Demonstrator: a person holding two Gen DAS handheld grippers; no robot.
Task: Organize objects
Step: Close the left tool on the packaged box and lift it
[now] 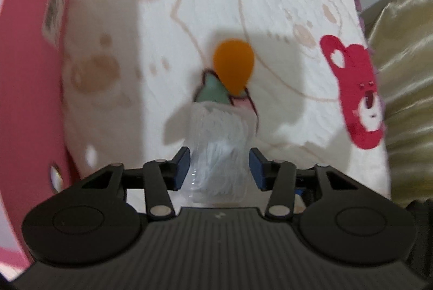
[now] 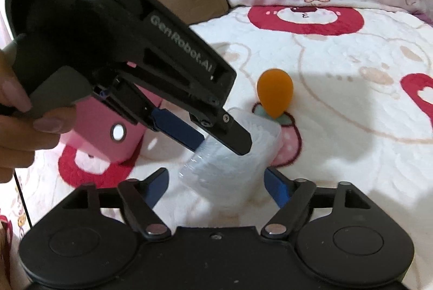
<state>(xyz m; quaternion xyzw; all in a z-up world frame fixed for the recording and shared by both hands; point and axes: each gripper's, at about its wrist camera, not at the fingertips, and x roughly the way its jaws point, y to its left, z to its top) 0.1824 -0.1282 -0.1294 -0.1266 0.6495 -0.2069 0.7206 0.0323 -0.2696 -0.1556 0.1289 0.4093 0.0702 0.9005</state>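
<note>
Left tongs (image 1: pixel 219 154) are clamped across a small clear plastic box (image 1: pixel 216 133). One blue pad sits flat on its side and the other is right against the opposite side. It's blurry there, so I'm calling that a grip mostly because the box hangs tilted off the bed. Right tongs (image 2: pixel 216 179) are spread wide around the lower end of the same box, with a visible gap at one pad, so they're not holding anything. A hand (image 2: pixel 16 127) is wrapped round the left tool's handle.

Handling guess: the box should be light, with thin, fairly stiff walls that flex if you squeeze hard. The smooth plastic is probably a bit slippery against the pads. I'd take it across the narrow flat sides near the middle, not by a corner, and go gentle so the lid doesn't pop.

Looks-wise it's a see-through rounded rectangle packed with something white and fluffy, maybe cotton pads or swabs. I can't tell which.

Everything else, relative to the orange egg-shaped makeup sponge (image 2: pixel 274 89): the box is just in front of it, near but apart. The sponge stands upright on the bear-print blanket (image 2: pixel 351 127), on a strawberry motif. A pink box (image 2: pixel 102 135) sits well off to the sponge's left.
</note>
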